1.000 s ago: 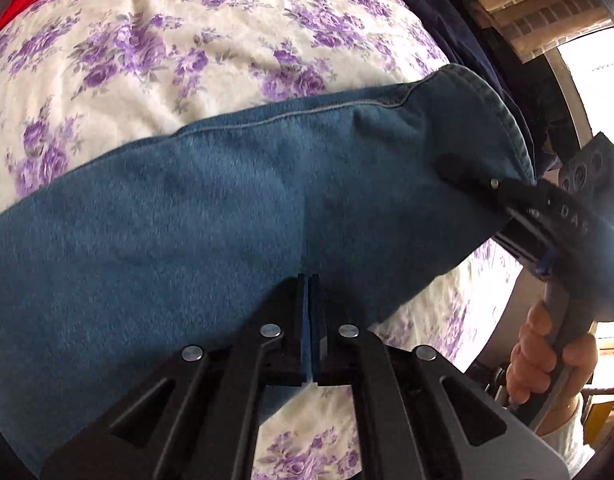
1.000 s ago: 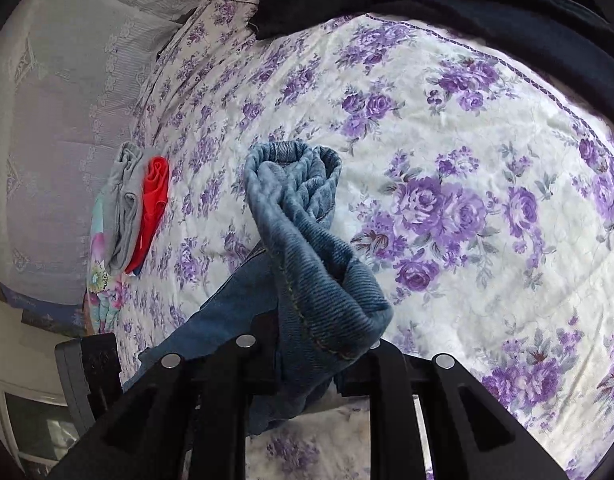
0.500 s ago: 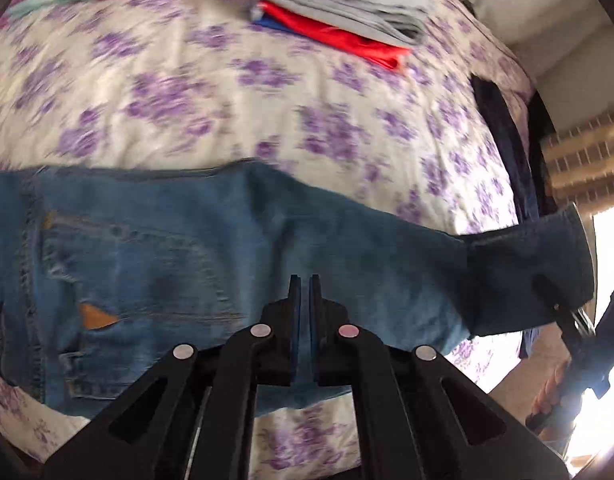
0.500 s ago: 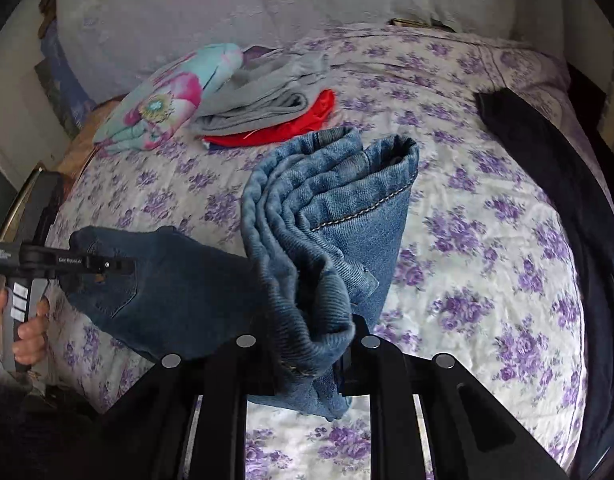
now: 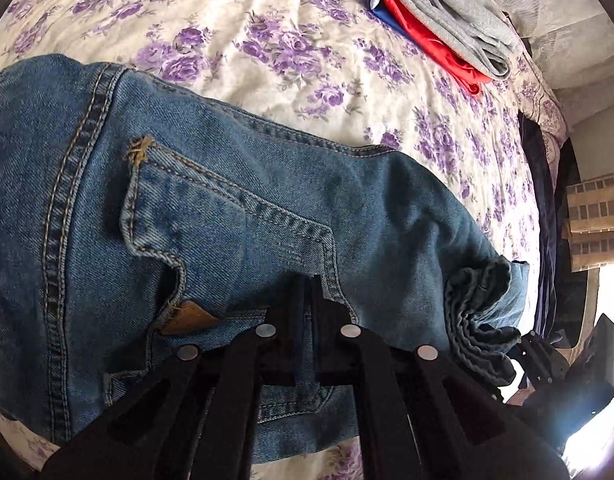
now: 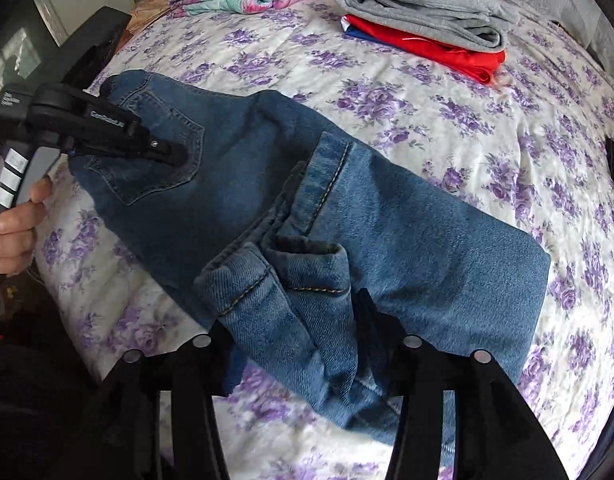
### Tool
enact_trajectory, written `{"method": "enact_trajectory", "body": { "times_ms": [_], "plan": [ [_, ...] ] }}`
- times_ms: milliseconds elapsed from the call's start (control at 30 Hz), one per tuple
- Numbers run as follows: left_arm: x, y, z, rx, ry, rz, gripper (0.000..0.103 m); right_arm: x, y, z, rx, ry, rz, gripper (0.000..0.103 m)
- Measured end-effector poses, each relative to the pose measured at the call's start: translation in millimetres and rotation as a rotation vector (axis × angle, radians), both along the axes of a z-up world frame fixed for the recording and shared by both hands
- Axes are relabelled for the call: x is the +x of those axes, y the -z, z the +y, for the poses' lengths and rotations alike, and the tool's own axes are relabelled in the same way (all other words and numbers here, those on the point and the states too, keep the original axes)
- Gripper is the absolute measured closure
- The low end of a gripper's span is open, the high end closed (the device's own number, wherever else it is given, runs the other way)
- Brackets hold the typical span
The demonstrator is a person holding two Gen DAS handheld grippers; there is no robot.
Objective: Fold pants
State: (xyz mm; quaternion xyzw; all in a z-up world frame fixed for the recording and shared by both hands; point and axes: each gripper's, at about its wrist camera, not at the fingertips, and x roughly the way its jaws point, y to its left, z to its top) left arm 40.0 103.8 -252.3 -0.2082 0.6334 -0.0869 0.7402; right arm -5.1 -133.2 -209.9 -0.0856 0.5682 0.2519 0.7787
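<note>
On floral bedspread (image 6: pixel 447 120): left gripper (image 5: pixel 307 292) clenched, pinning jeans (image 6: pixel 407 232) seat; right gripper (image 6: pixel 307 320) grasping leg hems (image 6: pixel 275 280), carrying fold toward waistband.

jeans (image 5: pixel 291 184): blue denim, matt, coarse twill weave seen; tan stitching along the seams; brown patch, leather-like, noted at the pocket.
bedspread (image 6: pixel 447 120): cream cloth printed with purple flowers, matt, lightly crinkled.
grey garment (image 6: pixel 423 14): soft knit cloth, matt, folded.
red garment (image 6: pixel 431 50): smooth cloth, a slight sheen recorded.
left gripper (image 5: pixel 305 316): black matt plastic; round metal rivets, dull silver.
right gripper (image 6: pixel 303 356): black matt plastic, same rivets.
</note>
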Motion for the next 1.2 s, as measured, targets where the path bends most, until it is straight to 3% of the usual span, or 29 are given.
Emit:
{"method": "enact_trajectory", "body": {
  "times_ms": [67, 133, 167, 200, 233, 267, 433, 567, 700, 767, 867, 933, 1000, 1033, 1067, 1100, 1167, 1200],
  "plan": [
    [-0.5, -0.5, 0.1, 0.003, 0.002, -0.003, 0.100, -2.5, -18.1, -6.5, 0.102, -0.012, 0.078, 0.045],
    [-1.8, -1.2, 1.3, 0.005, 0.009, -0.006, 0.100, -5.7, -38.4, -15.7, 0.181, -0.013, 0.070, 0.043],
    [-2.0, -1.2, 1.6, 0.003, 0.010, -0.007, 0.100, -4.9, -45.2, -21.0, 0.210, 0.001, 0.061, 0.048],
    [-1.5, -1.1, 2.0, -0.001, 0.009, -0.007, 0.100, -1.0, -49.1, -25.0, 0.229, 0.025, 0.052, 0.075],
    [-1.4, -0.8, 2.5, -0.005, 0.008, -0.008, 0.100, 3.1, -48.0, -28.0, 0.235, 0.047, 0.054, 0.090],
    [-1.2, -0.3, 3.1, -0.010, 0.006, -0.008, 0.100, 8.3, -41.7, -30.1, 0.229, 0.072, 0.068, 0.099],
    [-1.9, 0.9, 5.9, -0.023, 0.008, -0.009, 0.100, 18.1, 27.3, -12.2, 0.136, 0.088, 0.212, 0.099],
    [-1.1, 2.4, 9.4, -0.039, 0.006, -0.003, 0.100, 25.4, 5.4, -4.9, 0.116, 0.083, 0.201, 0.096],
    [-3.6, 1.6, 8.3, -0.035, 0.005, -0.012, 0.100, 42.2, -26.8, 0.5, 0.133, 0.100, 0.077, 0.096],
    [-3.3, 1.4, 7.8, -0.034, 0.002, -0.009, 0.100, 56.8, -19.8, 4.9, 0.097, 0.127, 0.061, 0.096],
    [-3.2, -1.0, 7.1, -0.031, -0.003, -0.001, 0.100, 74.7, 16.4, 10.1, 0.043, 0.147, 0.103, 0.096],
    [-6.1, -10.2, 7.3, -0.009, -0.011, 0.008, 0.100, 80.5, 22.0, 4.4, 0.078, 0.177, 0.092, 0.097],
    [-15.4, -33.5, 12.9, -0.010, -0.015, -0.034, 0.099, 85.2, 21.9, 1.1, 0.094, 0.194, 0.128, 0.097],
    [-23.5, -50.3, 20.2, -0.029, -0.028, -0.076, 0.096, 86.1, 21.7, -0.4, 0.098, 0.196, 0.140, 0.098],
    [-32.5, -66.2, 29.9, -0.043, -0.049, -0.116, 0.082, 86.2, 20.5, -1.4, 0.100, 0.192, 0.148, 0.098],
    [-42.6, -82.0, 42.2, -0.044, -0.083, -0.152, 0.048, 87.2, 17.2, -1.5, 0.100, 0.192, 0.155, 0.098],
    [-66.4, -109.0, 73.0, -0.003, -0.195, -0.227, 0.011, 83.1, 5.9, -1.6, 0.112, 0.201, 0.161, 0.094],
    [-78.5, -117.3, 88.2, 0.019, -0.246, -0.252, 0.010, 79.8, -4.8, -2.6, 0.140, 0.200, 0.146, 0.094]
  ]
}}
